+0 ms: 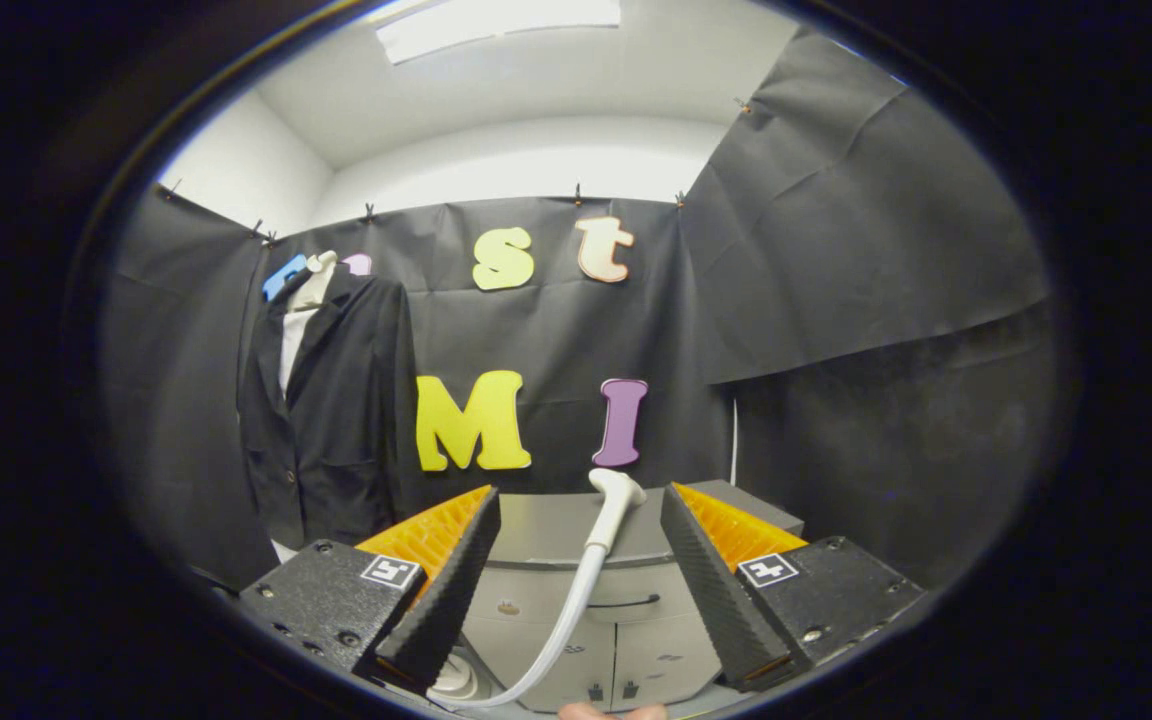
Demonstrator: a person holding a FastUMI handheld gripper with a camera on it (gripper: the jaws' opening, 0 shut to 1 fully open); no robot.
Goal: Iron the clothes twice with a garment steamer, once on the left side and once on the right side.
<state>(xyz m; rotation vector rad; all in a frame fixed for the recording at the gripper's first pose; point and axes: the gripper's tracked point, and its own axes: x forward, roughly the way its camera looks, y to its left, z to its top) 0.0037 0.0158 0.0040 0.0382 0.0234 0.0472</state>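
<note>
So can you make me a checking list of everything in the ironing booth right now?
Surface: grey cabinet ahead of the jaws, top bare where seen.
Job's things: steamer head upright between the jaws, untouched; dark jacket hanging beyond, left of the steamer.
Clutter: nothing seen.
Grippers: gripper open, jaws wide either side of the steamer head.
Cables: white hose curving down from the steamer head to its base.
Surroundings: black cloth walls, ceiling light.
</note>
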